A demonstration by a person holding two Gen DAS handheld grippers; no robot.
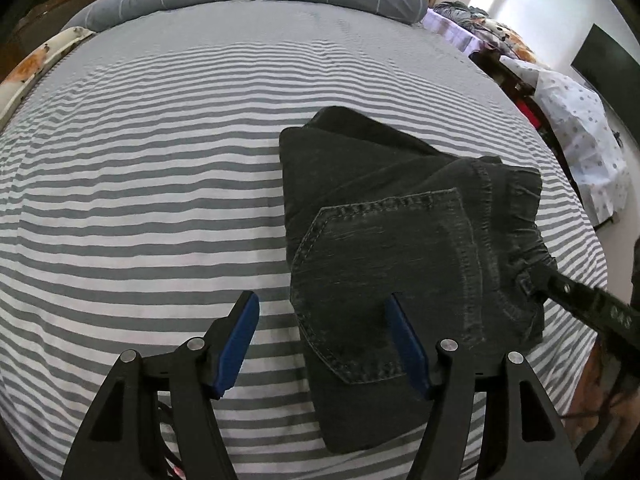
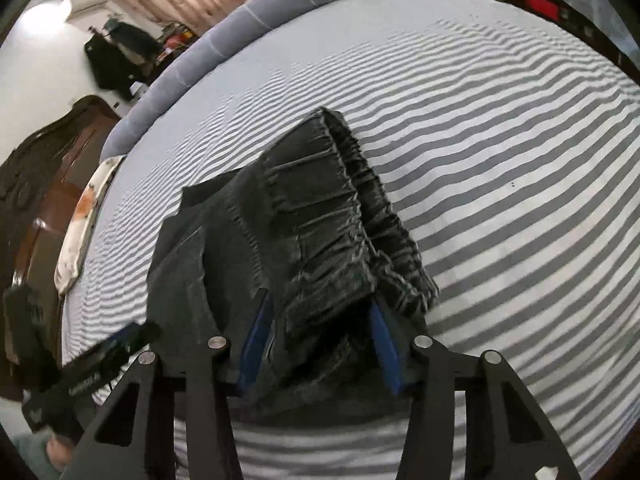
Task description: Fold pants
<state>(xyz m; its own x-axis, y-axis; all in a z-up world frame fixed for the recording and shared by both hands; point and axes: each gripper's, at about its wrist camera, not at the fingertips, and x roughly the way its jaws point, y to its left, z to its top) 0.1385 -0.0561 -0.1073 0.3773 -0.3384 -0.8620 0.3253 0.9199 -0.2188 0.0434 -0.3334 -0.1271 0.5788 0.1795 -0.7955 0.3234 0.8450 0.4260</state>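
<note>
Lying folded – pants [image 1: 400, 216] on bed [image 1: 140, 200] | left tongs [image 1: 324, 312] agape | right tongs [image 2: 320, 320] agape – straddling waistband

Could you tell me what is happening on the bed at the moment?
A person is folding dark grey denim pants on a grey-and-white striped bedsheet, holding a gripper in each hand. The pants already lie in a compact folded bundle. The left hand-held gripper is open at the pocket end. The right hand-held gripper is open, its fingers either side of the gathered waistband.
</note>
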